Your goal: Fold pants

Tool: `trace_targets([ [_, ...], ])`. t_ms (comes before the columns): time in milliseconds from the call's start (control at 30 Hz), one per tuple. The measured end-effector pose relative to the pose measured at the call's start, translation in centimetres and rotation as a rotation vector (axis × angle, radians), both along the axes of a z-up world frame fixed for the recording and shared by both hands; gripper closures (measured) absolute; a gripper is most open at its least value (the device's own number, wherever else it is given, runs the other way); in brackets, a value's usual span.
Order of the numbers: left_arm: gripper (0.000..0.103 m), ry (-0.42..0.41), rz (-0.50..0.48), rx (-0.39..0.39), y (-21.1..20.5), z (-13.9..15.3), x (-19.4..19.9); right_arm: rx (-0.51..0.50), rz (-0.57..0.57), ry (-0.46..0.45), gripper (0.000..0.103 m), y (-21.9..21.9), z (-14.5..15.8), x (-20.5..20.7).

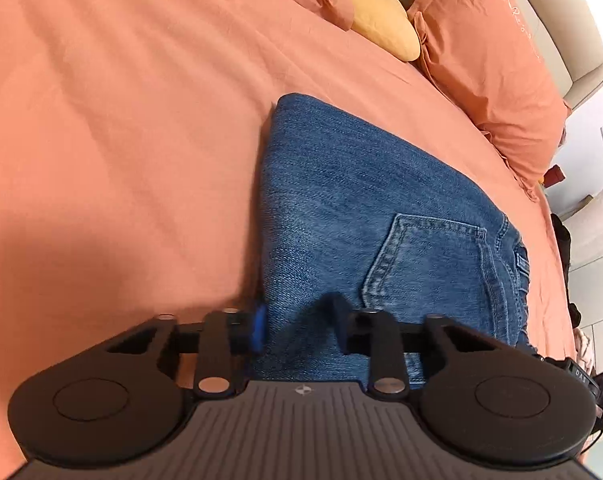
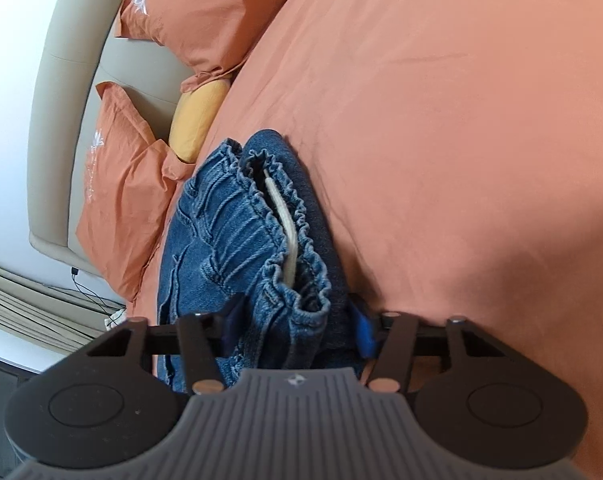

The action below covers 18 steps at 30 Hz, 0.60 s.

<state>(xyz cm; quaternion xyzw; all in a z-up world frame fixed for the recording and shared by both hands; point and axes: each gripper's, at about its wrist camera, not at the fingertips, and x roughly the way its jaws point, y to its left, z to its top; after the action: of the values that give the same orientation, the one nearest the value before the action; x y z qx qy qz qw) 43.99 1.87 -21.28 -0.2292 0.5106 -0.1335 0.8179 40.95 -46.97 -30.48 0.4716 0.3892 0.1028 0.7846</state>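
Note:
Blue denim pants [image 1: 341,208] lie folded on the orange bed sheet [image 1: 121,140], back pocket up. My left gripper [image 1: 297,328] is open over the near folded edge of the pants, fingers apart, one finger at the fold's left side and one on the denim. In the right wrist view the elastic waistband [image 2: 261,232] with a pale drawstring faces me. My right gripper [image 2: 297,328] is open with the waistband end of the pants between its fingers, not pinched.
Orange pillows [image 1: 493,72] and a yellow pillow [image 1: 381,16] lie at the head of the bed against a beige headboard [image 2: 61,100]. The bed edge and floor with cables [image 2: 93,296] lie left in the right wrist view.

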Motion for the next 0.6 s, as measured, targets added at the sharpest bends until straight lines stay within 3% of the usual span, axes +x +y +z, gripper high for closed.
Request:
trace_targets([
  [33,0.087,-0.009,0.005,0.015,-0.2,0.4,-0.2,-0.011,0.004,-0.010,0.062,0.1,0.3,-0.1],
  [133,0.095,-0.049,-0.007,0.050,-0.4,2.5,-0.6,-0.064,0.033,-0.055,0.070,0.4,2.1,-0.5],
  [367,0.097,-0.119,-0.076,0.165,0.2,9.0,-1.0,-0.065,0.076,-0.125,0.074,2.9,8.0,-1.8],
  [600,0.097,-0.142,-0.102,0.292,6.5,15.1,-3.1,-0.044,0.158,-0.155,0.075,10.4,13.0,-3.3],
])
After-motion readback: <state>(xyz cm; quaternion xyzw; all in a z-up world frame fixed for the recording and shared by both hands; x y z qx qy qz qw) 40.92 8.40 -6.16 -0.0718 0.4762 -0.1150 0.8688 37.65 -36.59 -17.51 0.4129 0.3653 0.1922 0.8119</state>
